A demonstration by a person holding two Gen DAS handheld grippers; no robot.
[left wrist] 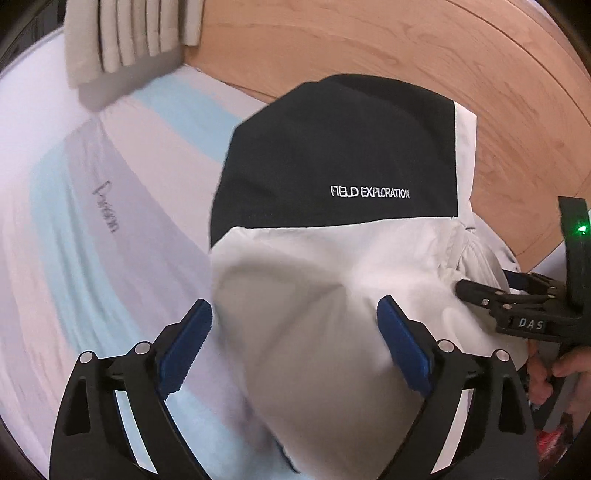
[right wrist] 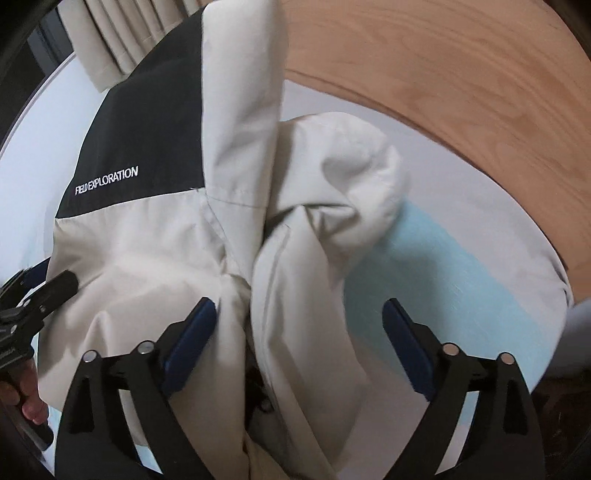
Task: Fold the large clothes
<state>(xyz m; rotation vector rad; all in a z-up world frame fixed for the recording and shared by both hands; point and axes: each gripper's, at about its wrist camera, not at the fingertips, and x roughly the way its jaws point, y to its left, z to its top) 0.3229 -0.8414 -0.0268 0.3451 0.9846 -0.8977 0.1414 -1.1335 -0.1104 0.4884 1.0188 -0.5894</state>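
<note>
Pale bedding [left wrist: 92,258] with light blue bands covers the surface beneath both tongs, and a wooden floor [left wrist: 406,66] curves beyond its far edge; cream curtains [left wrist: 136,33] hang at the far left. Ahead of the left gripper [left wrist: 293,332] lies the jacket [left wrist: 332,258], cream below and black above, with the words FIELD EXPLORATION [left wrist: 369,192] stitched in white on the black panel; the cream cloth mounds up between the blue pads [left wrist: 184,347], yet the jaws stand wide and released, with no sign that either pad presses the fabric. To its right the other tool reaches onto the same cream cloth, a hand [left wrist: 554,373] wrapped round its handle. Seen from the right gripper [right wrist: 299,332], a bunched cream fold of the jacket [right wrist: 258,221] rises between the jaws, close to the left-hand pad [right wrist: 192,339]; these jaws too gape wide, unclenched, and the right-hand pad has only bedding [right wrist: 461,258] behind it; the black panel sits ahead and to the left.
</note>
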